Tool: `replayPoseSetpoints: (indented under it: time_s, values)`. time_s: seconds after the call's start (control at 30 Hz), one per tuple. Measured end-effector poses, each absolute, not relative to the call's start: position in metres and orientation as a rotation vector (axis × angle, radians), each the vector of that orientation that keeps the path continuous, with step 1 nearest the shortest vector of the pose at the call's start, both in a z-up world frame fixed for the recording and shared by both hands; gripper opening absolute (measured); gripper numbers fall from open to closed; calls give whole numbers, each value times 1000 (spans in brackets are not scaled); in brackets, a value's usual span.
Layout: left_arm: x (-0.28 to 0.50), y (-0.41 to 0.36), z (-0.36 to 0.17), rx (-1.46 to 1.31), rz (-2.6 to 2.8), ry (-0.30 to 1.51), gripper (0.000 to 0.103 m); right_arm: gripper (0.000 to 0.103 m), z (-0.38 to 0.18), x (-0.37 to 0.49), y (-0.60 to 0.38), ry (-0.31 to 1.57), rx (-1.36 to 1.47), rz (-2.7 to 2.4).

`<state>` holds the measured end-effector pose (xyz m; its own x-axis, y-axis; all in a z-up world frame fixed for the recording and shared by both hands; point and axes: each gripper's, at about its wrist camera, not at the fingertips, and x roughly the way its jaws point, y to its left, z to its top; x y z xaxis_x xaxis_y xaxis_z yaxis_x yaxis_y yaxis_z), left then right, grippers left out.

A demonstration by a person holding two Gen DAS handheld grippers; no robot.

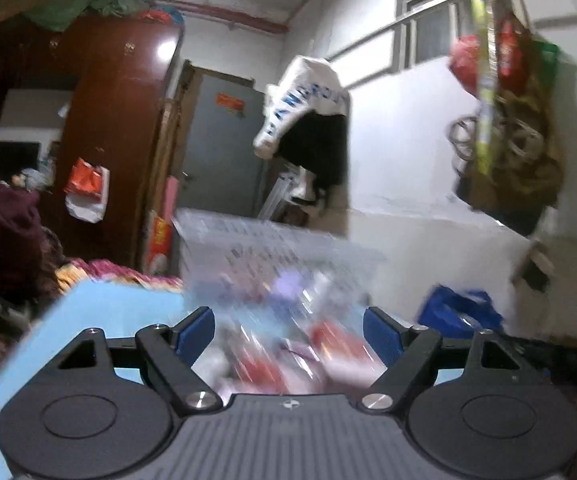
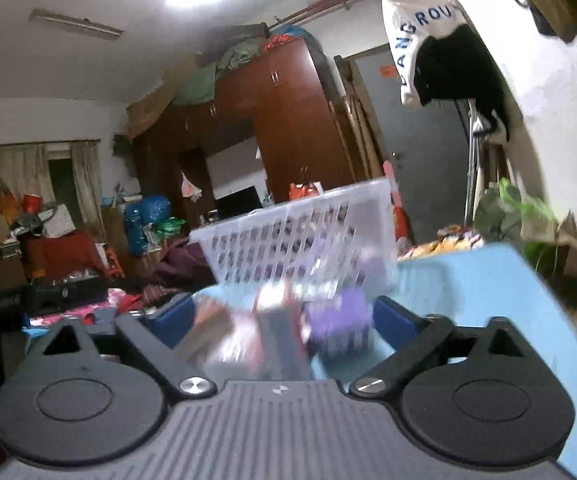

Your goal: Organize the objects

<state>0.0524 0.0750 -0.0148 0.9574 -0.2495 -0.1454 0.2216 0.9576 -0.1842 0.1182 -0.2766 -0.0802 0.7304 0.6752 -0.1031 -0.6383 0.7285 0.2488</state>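
**Ana:** Basket (image 2: 300, 236) first, I'd say. White plastic, slotted walls, standing on the blue surface (image 2: 484, 280) at its far side, and it looks tilted in the right wrist view, though the blur may be doing that.

**Ben:** How would it handle?

**Ana:** Light and fairly stiff, by my guess, with thin walls that flex a little. The rim is the place to take it; the slots would let a pad slip through.

**Ben:** And the things to be sorted?

**Ana:** They are heaped (image 1: 288, 344) on the near part of the surface, between the basket and both tools. Too smeared to name. I make out red and white wrappers and something purple (image 2: 340, 320), perhaps a small box. Packets like that are probably light, soft and slick, so I'd pinch a flat face or an edge, not a crinkly corner.

**Ben:** Jaws?

**Ana:** Spread wide on both. The left gripper (image 1: 288, 334) has its blue pads (image 1: 196, 334) standing apart with the heap showing between them, and nothing is pinched. The right gripper (image 2: 284, 322) is the same, open over the purple piece and the wrappers. Neither touches anything that I can see.
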Motion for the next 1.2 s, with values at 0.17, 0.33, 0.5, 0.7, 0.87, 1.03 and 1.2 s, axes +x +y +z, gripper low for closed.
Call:
replayPoseSetpoints:
  time_s: [0.17,0.33,0.5,0.7,0.87,1.03,1.2]
  values:
    - [47,43,-22,-28,-212,139,85,70,-70,121,-252,169,70,672]
    - [54,27,-36,34,-203,170,85,59,-69,141,-225,191,-18,648]
    - [65,27,-43,34,-216,182,83,34,-80,135,-221,209,-26,653]
    - [62,19,-52,72,-258,187,55,27,-81,122,-232,203,-1,647]
    - [54,18,-49,62,-287,149,55,27,-76,118,-241,182,27,636]
    - [53,27,-41,16,-298,140,55,27,-70,112,-249,170,35,619]
    - [53,40,-41,-33,-300,149,55,27,-67,112,-253,166,43,608]
